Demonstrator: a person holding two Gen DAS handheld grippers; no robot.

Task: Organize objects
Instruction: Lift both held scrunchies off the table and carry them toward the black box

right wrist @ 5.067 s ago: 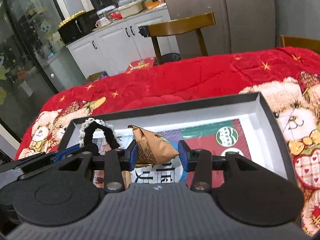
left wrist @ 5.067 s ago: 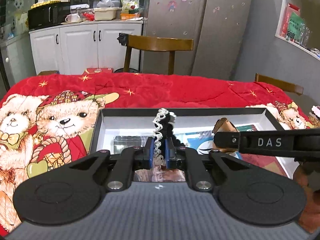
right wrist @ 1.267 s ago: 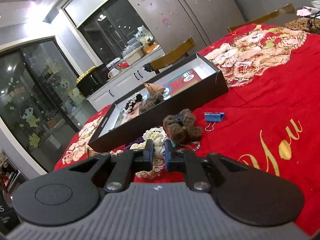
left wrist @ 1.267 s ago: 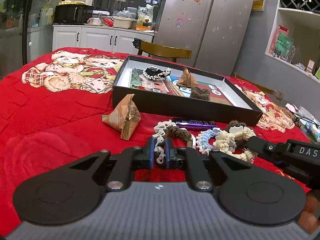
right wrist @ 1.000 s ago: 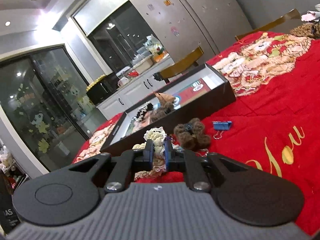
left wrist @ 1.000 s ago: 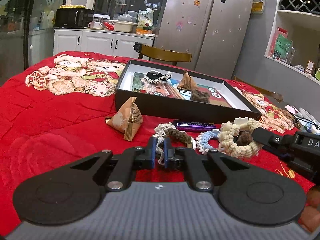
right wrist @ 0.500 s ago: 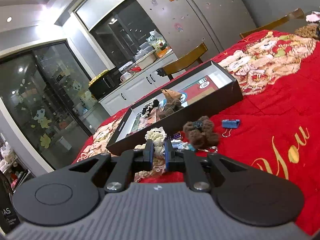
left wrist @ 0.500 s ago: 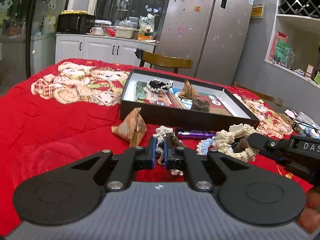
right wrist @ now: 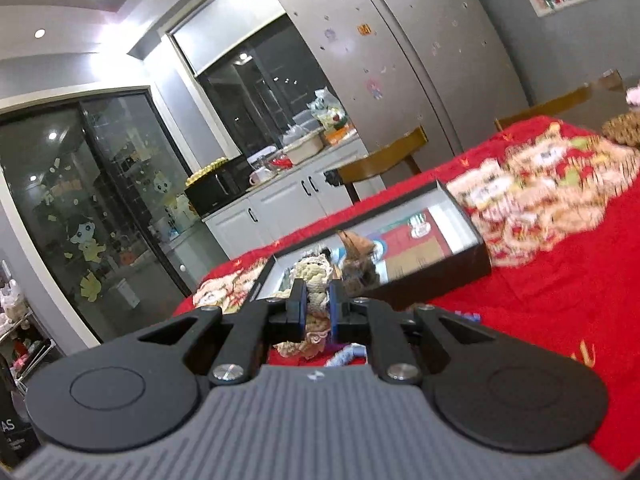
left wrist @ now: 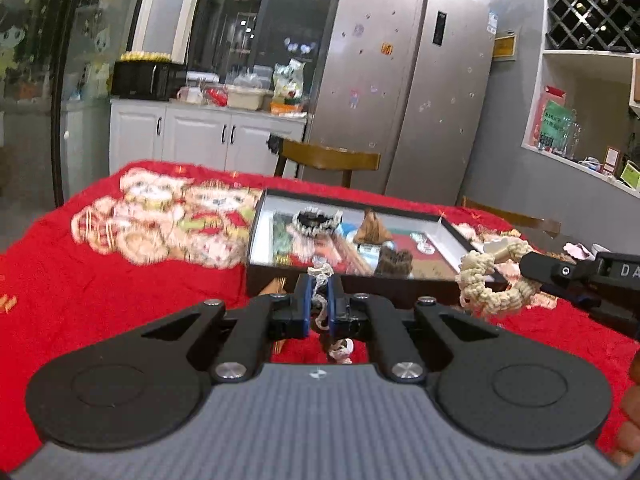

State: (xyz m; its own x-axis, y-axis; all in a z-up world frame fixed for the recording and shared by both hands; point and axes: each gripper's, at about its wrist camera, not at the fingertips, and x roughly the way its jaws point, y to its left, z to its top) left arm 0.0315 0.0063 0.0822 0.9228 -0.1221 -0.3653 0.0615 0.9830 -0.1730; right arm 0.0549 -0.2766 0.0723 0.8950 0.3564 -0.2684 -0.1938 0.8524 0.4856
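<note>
My left gripper (left wrist: 319,292) is shut on a white-and-brown lace scrunchie (left wrist: 320,271), lifted above the red cloth. My right gripper (right wrist: 318,297) is shut on a cream knitted scrunchie (right wrist: 314,278); it also shows in the left wrist view (left wrist: 494,276), hanging at the right. A black open box (left wrist: 256,236) with a white inside lies ahead. It holds a black-and-white scrunchie (left wrist: 316,218), a brown wrapped packet (left wrist: 372,230) and a dark brown scrunchie (left wrist: 396,258). The box also shows in the right wrist view (right wrist: 460,216).
A red teddy-bear cloth (left wrist: 100,280) covers the table. A light blue scrunchie (right wrist: 346,356) lies on the cloth below my right gripper. A wooden chair (left wrist: 328,158) stands behind the table. White cabinets (left wrist: 200,140) and a grey fridge (left wrist: 408,80) are farther back.
Both grippers have risen from the cloth with their scrunchies and moved toward the box. The loose items on the cloth have dropped out of the left wrist view.
</note>
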